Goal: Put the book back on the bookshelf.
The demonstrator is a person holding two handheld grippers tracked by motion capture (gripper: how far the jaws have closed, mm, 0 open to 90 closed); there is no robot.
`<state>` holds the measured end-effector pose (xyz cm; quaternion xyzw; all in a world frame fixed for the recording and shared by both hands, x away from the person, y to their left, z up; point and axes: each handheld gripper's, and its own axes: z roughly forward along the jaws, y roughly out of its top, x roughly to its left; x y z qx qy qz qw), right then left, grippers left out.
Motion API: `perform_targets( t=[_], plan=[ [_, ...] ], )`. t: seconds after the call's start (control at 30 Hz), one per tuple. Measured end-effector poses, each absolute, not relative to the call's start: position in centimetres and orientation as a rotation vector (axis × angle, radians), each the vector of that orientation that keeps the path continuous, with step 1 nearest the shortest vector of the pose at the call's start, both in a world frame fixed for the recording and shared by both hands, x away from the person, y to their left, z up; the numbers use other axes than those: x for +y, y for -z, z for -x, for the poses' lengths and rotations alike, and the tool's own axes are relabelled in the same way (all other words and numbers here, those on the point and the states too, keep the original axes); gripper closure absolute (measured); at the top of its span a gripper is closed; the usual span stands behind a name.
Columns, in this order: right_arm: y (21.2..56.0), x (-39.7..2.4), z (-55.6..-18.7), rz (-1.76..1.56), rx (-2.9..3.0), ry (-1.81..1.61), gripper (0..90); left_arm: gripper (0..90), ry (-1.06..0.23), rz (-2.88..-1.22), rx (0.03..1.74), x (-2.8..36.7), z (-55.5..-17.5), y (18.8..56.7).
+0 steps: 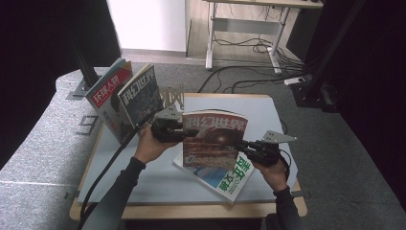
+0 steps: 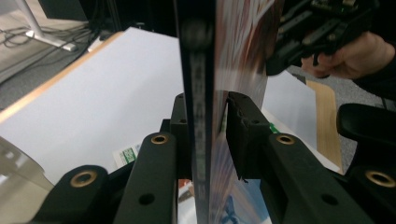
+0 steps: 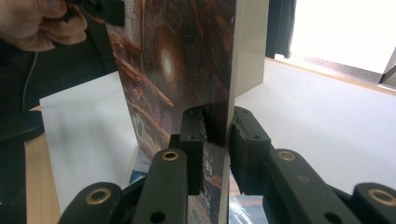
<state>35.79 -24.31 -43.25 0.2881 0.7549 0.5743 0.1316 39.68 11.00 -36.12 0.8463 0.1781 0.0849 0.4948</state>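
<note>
Your forearms come in from the bottom of the high view, sleeves dark, each hand wrapped around a gripper. Your left gripper reaches in level from the left and is clenched on the left edge of the magazine; in the left gripper view its pads press on both faces of that edge. Your right gripper comes in from the right, roughly level, and is likewise clamped on the magazine's right edge, seen in its own view pinching the cover and pages.

You hold the magazine upright between the two grippers, its red-brown cover facing you, lifted above the tabletop. Its lower edge hides part of a second magazine lying flat beneath it, of which a green-and-white corner shows. Much of the cover print is blurred in both gripper views.

Farther off at the left rear of the tabletop, two more magazines stand propped upright, well apart from your hands.
</note>
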Motion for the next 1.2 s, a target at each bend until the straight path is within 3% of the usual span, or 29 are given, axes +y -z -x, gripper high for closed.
perform_targets(
  t=[0.17,0.33,0.73,1.1,1.2],
  plan=[
    [43.2,-24.3,-35.8,-0.842,2.191,-1.657,74.5,72.2,-0.215,-2.032,0.42,10.9,-39.8,35.0],
    [43.2,-24.2,-35.8,-0.849,2.188,-1.649,73.9,82.7,-0.206,-2.035,0.411,10.8,-39.7,34.9],
    [43.8,-24.9,-36.0,-0.91,2.179,-1.551,67.2,83.7,-0.228,-2.03,0.386,10.7,-39.2,35.0],
    [45.7,-27.0,-35.9,-1.041,2.106,-1.42,50.3,83.7,-0.232,-2.023,0.387,10.8,-39.2,35.1],
    [46.8,-28.3,-36.0,-1.131,2.069,-1.338,42.3,83.7,-0.23,-2.02,0.393,10.7,-39.2,35.1]
  ],
)
